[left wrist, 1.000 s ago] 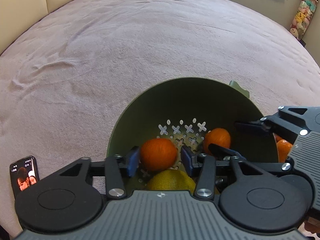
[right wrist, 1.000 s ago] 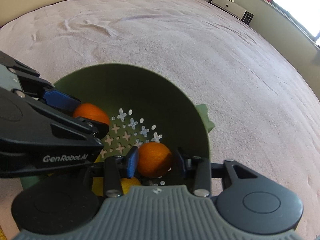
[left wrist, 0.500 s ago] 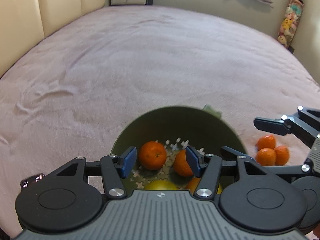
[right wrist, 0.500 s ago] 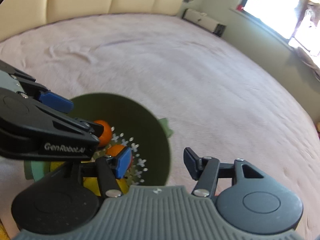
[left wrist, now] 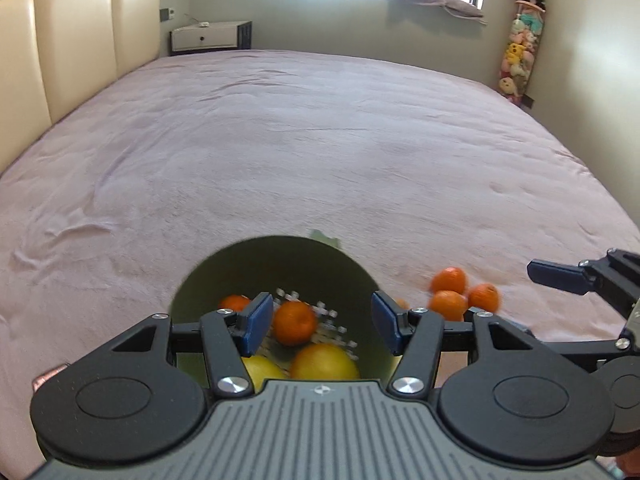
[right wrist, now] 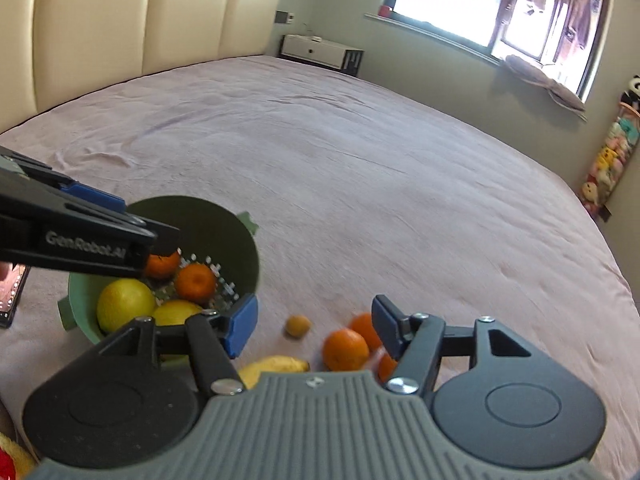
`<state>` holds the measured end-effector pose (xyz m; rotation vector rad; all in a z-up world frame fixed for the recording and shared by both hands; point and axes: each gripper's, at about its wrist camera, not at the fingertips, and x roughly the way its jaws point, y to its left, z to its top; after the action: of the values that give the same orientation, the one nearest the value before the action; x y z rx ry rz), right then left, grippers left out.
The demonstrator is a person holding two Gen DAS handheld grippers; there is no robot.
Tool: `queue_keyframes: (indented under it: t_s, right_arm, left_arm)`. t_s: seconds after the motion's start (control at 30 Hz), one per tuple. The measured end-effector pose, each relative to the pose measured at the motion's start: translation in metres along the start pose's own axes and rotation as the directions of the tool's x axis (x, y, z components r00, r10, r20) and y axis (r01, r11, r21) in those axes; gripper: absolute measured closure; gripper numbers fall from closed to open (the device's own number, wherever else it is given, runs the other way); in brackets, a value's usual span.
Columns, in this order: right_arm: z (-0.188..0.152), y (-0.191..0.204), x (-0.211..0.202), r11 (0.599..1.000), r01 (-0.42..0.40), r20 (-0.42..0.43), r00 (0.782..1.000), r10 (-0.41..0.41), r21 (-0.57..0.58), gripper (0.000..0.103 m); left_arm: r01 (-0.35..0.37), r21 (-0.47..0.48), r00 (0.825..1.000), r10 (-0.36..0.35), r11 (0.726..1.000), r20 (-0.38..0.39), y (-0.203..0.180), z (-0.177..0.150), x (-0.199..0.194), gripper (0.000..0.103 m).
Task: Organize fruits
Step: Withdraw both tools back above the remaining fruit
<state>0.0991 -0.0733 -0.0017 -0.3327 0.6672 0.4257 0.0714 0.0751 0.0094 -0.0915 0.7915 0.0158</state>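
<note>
A green colander (left wrist: pixel 280 264) (right wrist: pixel 224 224) sits on the pink bed and holds two oranges (left wrist: pixel 294 322) (right wrist: pixel 195 283) and two yellow citrus fruits (left wrist: pixel 324 362) (right wrist: pixel 125 303). My left gripper (left wrist: pixel 322 326) is open and empty, raised above the colander's near rim. My right gripper (right wrist: pixel 312 330) is open and empty, raised above loose fruit to the colander's right: several oranges (right wrist: pixel 345 349) (left wrist: pixel 450 302), a small brown fruit (right wrist: pixel 298 326) and a yellow fruit (right wrist: pixel 272 366).
The pink bedspread (left wrist: pixel 320 140) stretches far ahead. A phone (right wrist: pixel 10 294) lies left of the colander. A cream headboard (right wrist: pixel 120 32), a white nightstand (left wrist: pixel 210 36) and a rack of plush toys (left wrist: pixel 520 40) stand around the bed.
Both grippers released their oranges into the colander, opened wide, and lifted back and up. The right gripper swung right, over the loose fruit.
</note>
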Motion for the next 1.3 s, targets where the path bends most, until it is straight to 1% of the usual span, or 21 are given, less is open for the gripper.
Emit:
queue_keyframes:
  t_s: [0.13, 0.27, 0.37, 0.47, 0.63, 0.67, 0.77, 0.87, 1.03, 1.17, 1.3]
  right_arm:
    - [-0.018, -0.009, -0.009, 0.999, 0.027, -0.022, 0.999, -0.027, 0.018, 0.041]
    - [-0.033, -0.021, -0.009, 0.998, 0.042, -0.052, 0.998, -0.04, 0.05, 0.041]
    - [-0.044, -0.029, -0.01, 0.996, 0.056, -0.067, 0.996, -0.051, 0.073, 0.041]
    - [-0.055, -0.038, -0.007, 0.993, 0.076, -0.084, 0.994, -0.069, 0.085, 0.041]
    - [-0.07, -0.053, -0.002, 0.986, 0.103, -0.127, 0.988, -0.086, 0.134, 0.041]
    - [-0.072, -0.055, -0.001, 0.984, 0.107, -0.133, 0.987, -0.087, 0.144, 0.041]
    - [-0.078, -0.061, 0.002, 0.98, 0.109, -0.147, 0.986, -0.084, 0.167, 0.041]
    - [-0.081, -0.063, 0.008, 0.978, 0.111, -0.161, 0.984, -0.082, 0.18, 0.041]
    - [-0.083, -0.066, 0.019, 0.973, 0.112, -0.174, 0.982, -0.077, 0.2, 0.04]
    - [-0.085, -0.069, 0.03, 0.969, 0.109, -0.187, 0.98, -0.068, 0.221, 0.04]
    - [-0.086, -0.071, 0.04, 0.967, 0.081, -0.18, 0.983, -0.037, 0.243, 0.041]
  left_arm:
    - [0.053, 0.003, 0.999, -0.053, 0.999, -0.014, -0.016, -0.008, -0.006, 0.036]
    - [0.099, 0.015, 0.994, -0.098, 0.995, -0.046, -0.033, -0.018, -0.007, 0.036]
    - [0.107, 0.001, 0.992, -0.107, 0.994, -0.074, -0.041, -0.025, -0.003, 0.036]
    - [0.096, -0.032, 0.99, -0.099, 0.995, -0.099, -0.044, -0.033, 0.002, 0.036]
    - [0.061, -0.128, 0.988, -0.079, 0.99, -0.134, -0.047, -0.052, 0.011, 0.036]
    - [0.048, -0.131, 0.989, -0.066, 0.99, -0.136, -0.049, -0.056, 0.013, 0.036]
    - [0.021, -0.098, 0.989, -0.035, 0.995, -0.141, -0.06, -0.067, 0.02, 0.036]
    - [0.013, -0.1, 0.985, -0.03, 0.995, -0.171, -0.063, -0.074, 0.03, 0.037]
    - [-0.027, -0.102, 0.976, 0.004, 0.994, -0.219, -0.061, -0.084, 0.048, 0.04]
    - [-0.027, -0.118, 0.97, -0.003, 0.993, -0.244, -0.057, -0.086, 0.059, 0.041]
    - [-0.031, -0.131, 0.965, -0.005, 0.991, -0.262, -0.056, -0.087, 0.071, 0.045]
